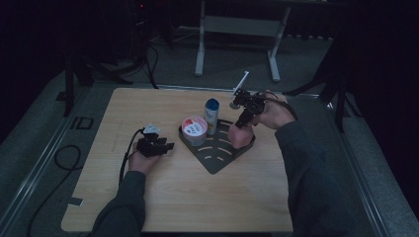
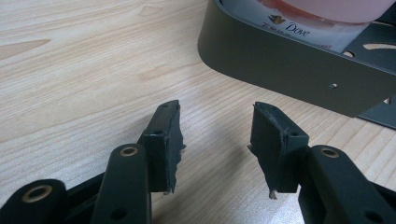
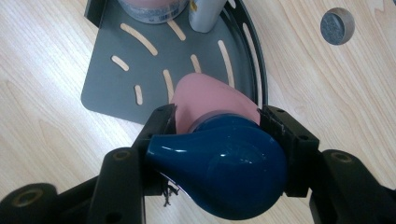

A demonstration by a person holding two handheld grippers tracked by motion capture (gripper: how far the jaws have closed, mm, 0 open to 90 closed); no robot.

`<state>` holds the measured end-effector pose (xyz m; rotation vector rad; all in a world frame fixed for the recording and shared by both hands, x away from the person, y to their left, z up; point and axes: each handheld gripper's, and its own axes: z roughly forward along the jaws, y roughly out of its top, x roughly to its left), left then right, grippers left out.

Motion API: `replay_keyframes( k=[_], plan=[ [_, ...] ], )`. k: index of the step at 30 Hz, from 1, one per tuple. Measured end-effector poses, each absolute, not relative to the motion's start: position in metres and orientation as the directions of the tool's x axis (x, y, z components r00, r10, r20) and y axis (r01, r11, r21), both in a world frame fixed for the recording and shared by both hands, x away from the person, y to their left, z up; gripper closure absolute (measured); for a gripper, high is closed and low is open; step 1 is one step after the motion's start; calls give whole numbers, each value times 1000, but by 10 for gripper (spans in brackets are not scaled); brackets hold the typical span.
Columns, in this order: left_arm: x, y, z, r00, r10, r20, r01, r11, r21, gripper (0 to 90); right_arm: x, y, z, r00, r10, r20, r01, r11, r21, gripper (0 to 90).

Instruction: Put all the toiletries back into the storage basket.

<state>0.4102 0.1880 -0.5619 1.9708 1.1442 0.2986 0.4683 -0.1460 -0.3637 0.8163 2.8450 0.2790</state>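
A dark grey slotted corner tray [image 1: 217, 159] lies mid-table. On it stand a pink Dove jar [image 1: 194, 128] and a white bottle with a blue cap [image 1: 211, 114]. My right gripper [image 1: 243, 122] is shut on a pink bottle [image 1: 239, 138] at the tray's right edge. In the right gripper view the jaws [image 3: 217, 116] clamp it just below its dark blue cap [image 3: 224, 172], pink body [image 3: 210, 98] over the tray [image 3: 112, 88]; I cannot tell whether it touches. My left gripper [image 1: 165, 146] rests open left of the tray, nothing between its fingers [image 2: 215, 126], facing the tray wall [image 2: 289, 65] and jar [image 2: 308, 21].
A round grey plug [image 3: 337, 25] sits in the wooden tabletop [image 1: 173, 197] beyond the tray's right side. A cable [image 1: 126, 158] trails from the left gripper toward the table's left edge. A white desk frame [image 1: 237, 27] stands on the floor behind the table.
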Motion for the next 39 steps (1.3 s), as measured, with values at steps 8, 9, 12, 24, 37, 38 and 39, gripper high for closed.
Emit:
replay_keyframes(
  k=[8, 9, 12, 24, 37, 38, 39],
  plan=[
    [410, 188, -562, 559, 808, -185, 613, -253, 748, 525, 474, -140, -368, -835, 539, -111, 506, 832, 228, 471],
    [410, 188, -562, 559, 808, -186, 613, -252, 748, 525, 474, -140, -368, -835, 539, -111, 506, 832, 228, 471],
    [410, 188, -562, 559, 808, -187, 614, -252, 748, 525, 476, -138, -370, -835, 539, -108, 508, 832, 225, 471],
    [410, 188, -562, 559, 808, -185, 613, -253, 748, 525, 483, -135, -374, -831, 548, -97, 517, 825, 229, 471],
    [410, 188, -562, 559, 808, -187, 614, -252, 748, 525, 494, -131, -379, -824, 560, -89, 530, 816, 231, 471],
    [410, 188, -562, 559, 808, -187, 614, -252, 748, 525, 494, -131, -379, -824, 560, -89, 530, 816, 231, 471],
    [410, 188, -562, 560, 807, -187, 613, -252, 748, 525, 494, -130, -380, -821, 563, -92, 533, 814, 229, 471]
  ],
)
